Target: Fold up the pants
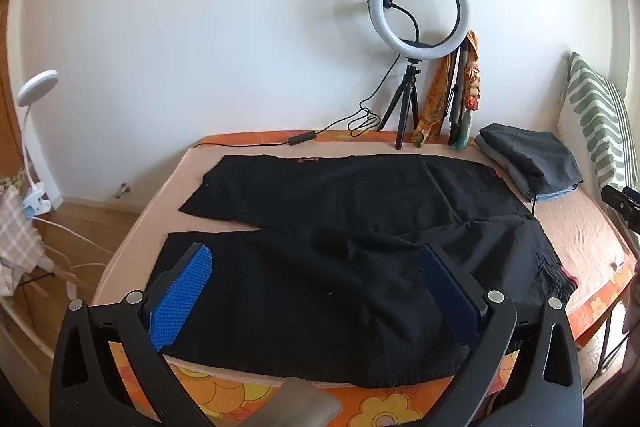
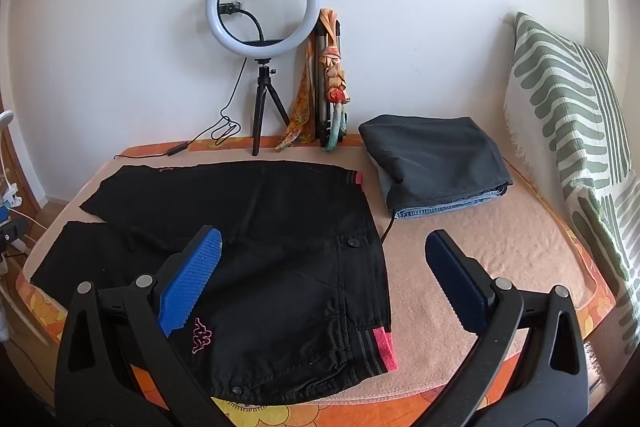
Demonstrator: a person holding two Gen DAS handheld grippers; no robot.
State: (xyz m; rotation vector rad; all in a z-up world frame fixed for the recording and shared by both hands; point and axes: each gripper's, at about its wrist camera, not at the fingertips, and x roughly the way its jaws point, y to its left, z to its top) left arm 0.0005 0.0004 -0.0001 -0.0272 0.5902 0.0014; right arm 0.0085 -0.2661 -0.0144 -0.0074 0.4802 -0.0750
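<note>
Both tools released: left tool [image 1: 316,281] and right tool [image 2: 322,267] hover with nothing gripped, over black fabric pants [image 2: 256,247] spread flat, unfolded, on peach-covered bed [image 2: 480,251].

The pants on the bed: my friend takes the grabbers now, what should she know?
Left gripper: open, holding nothing, over the near leg.
Right gripper: open, holding nothing, over the waist end.
Black pants: spread flat on the bed, legs apart, waistband on the right.
Folded clothes lie stacked beyond the waistband.
Done: pants laid out.
Left: every fold, probably starting with one leg over the other.
</note>
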